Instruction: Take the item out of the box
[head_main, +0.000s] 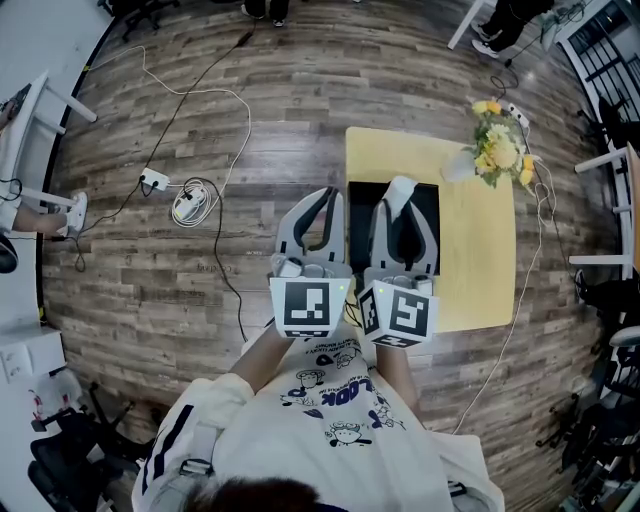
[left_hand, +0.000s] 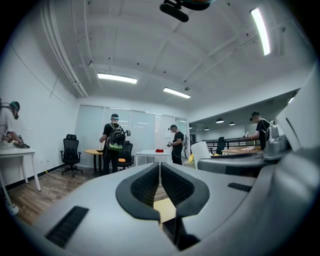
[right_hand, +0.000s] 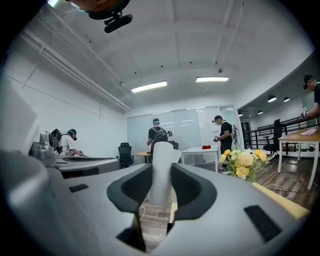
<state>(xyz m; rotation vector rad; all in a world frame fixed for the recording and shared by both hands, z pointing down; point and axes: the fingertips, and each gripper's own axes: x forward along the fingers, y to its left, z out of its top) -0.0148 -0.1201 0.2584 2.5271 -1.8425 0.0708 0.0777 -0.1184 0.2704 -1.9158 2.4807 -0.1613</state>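
The right gripper (right_hand: 161, 175) is clamped on a white tube-shaped item (right_hand: 163, 150), held above the black box (head_main: 362, 225) on a yellow table (head_main: 480, 250). Beside it, the left gripper (left_hand: 160, 167) has its fingers together, holding nothing.

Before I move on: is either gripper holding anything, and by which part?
The right gripper grips the white item by its lower sides. The left gripper is shut and empty.

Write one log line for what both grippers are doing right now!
left gripper: shut, empty | right gripper: shut on item | item: above box | box: on table
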